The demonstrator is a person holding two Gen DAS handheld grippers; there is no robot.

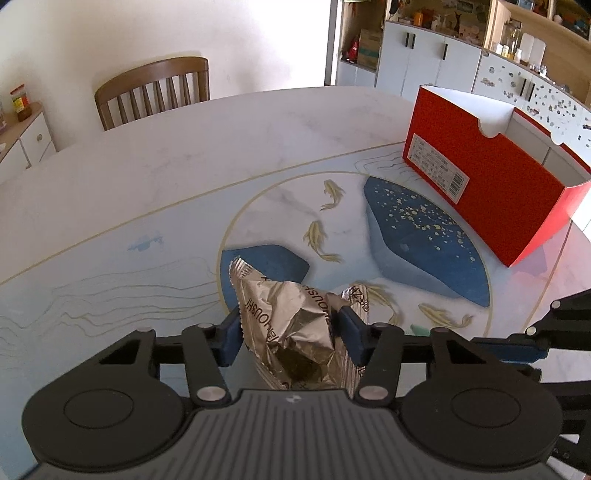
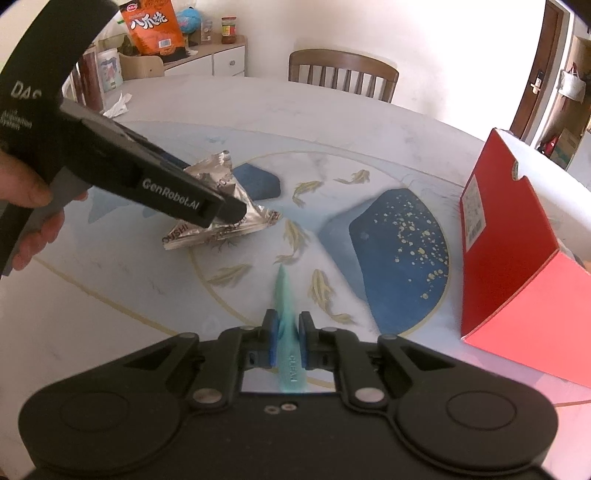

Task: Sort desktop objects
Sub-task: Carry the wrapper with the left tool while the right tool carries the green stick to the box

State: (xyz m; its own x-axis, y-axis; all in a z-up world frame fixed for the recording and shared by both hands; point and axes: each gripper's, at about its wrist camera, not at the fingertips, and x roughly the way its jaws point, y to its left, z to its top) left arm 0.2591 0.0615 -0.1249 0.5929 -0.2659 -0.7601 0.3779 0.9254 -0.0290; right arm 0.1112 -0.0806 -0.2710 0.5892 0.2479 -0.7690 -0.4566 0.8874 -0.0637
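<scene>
A crumpled silver foil snack packet (image 1: 291,314) lies on the round painted table (image 1: 147,206). My left gripper (image 1: 291,334) is shut on it, a blue pad pressing each side. In the right wrist view the left gripper (image 2: 221,212) slants down onto the foil packet (image 2: 221,173), with a person's hand (image 2: 26,192) on its handle. My right gripper (image 2: 286,332) is shut on a thin mint-green stick (image 2: 283,291) marked "CLEAN", whose tip points forward over the table. A red open-topped box (image 1: 480,192) stands at the right, also the red box (image 2: 509,258).
A wooden chair (image 1: 155,88) stands behind the table. At the far left are a crumpled tissue (image 2: 118,103), tubs, and a sideboard with an orange snack bag (image 2: 155,26). White cabinets (image 1: 424,59) line the back wall. The right gripper's linkage (image 1: 535,339) shows low right.
</scene>
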